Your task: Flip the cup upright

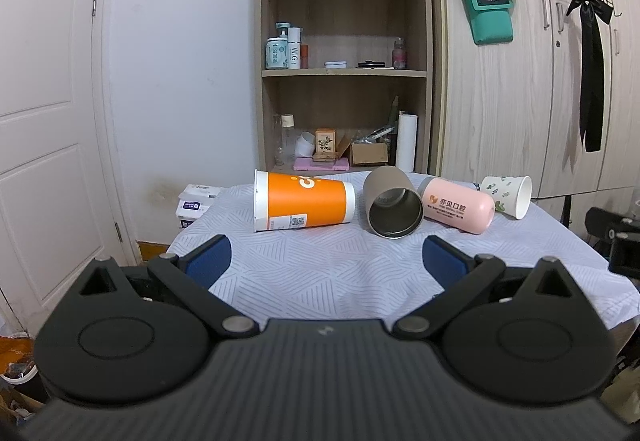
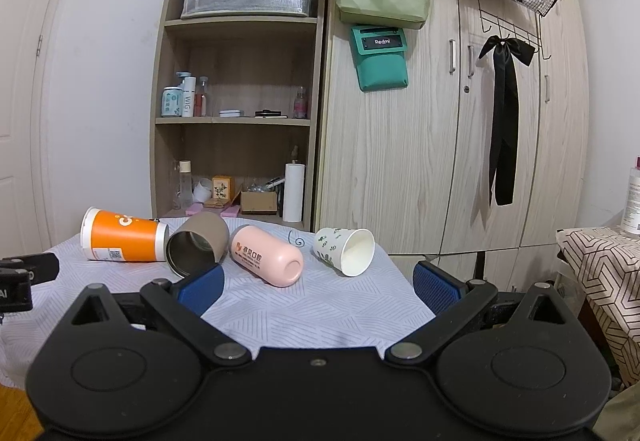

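Your left tool [image 1: 326, 261] and right tool [image 2: 318, 287] are both spread wide and hold nothing. Beyond them, on the worktop [image 1: 320, 281], four cups lie on their sides in a row: orange cup [image 1: 304, 201], metal cup [image 1: 394, 203], pink cup [image 1: 458, 205], white cup [image 1: 508, 195].

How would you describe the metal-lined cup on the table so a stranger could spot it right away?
Look at the table draped in a pale striped cloth in front of the wooden shelf. Four cups lie toppled in a row; the metal-lined cup is second from the left, between the orange paper cup and the pink cup. Only it has a taupe outside and shiny steel inside.
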`<state>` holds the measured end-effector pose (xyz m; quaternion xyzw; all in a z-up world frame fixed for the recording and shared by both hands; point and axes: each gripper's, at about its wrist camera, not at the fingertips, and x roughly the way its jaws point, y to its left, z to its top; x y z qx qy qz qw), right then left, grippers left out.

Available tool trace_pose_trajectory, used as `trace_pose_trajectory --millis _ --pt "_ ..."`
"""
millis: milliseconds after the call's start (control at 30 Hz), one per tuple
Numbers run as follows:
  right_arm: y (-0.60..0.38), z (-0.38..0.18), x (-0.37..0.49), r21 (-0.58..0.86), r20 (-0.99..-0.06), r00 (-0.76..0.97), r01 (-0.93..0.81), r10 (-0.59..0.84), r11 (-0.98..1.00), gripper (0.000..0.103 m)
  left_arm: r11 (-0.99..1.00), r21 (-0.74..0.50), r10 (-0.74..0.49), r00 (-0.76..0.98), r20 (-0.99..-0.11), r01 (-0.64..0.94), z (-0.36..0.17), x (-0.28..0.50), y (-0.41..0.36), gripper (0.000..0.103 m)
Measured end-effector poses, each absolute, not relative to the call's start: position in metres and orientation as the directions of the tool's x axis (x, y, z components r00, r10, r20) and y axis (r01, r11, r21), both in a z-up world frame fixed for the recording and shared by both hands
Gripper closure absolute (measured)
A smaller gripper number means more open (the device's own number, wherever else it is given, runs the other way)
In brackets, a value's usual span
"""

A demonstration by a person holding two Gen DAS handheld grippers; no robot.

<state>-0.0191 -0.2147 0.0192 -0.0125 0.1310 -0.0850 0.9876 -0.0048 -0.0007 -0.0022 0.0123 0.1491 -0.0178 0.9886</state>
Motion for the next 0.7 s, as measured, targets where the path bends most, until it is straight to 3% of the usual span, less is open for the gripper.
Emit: trace_pose_trajectory --millis 700 --pt "-0.2149 0.0166 -0.0147 -0.053 -0.282 0.945 0.158 -0.167 0.986 0.001 0.999 0.000 -0.035 0.951 -0.306 0.037 -0.0044 -0.0009 0.0023 0.000"
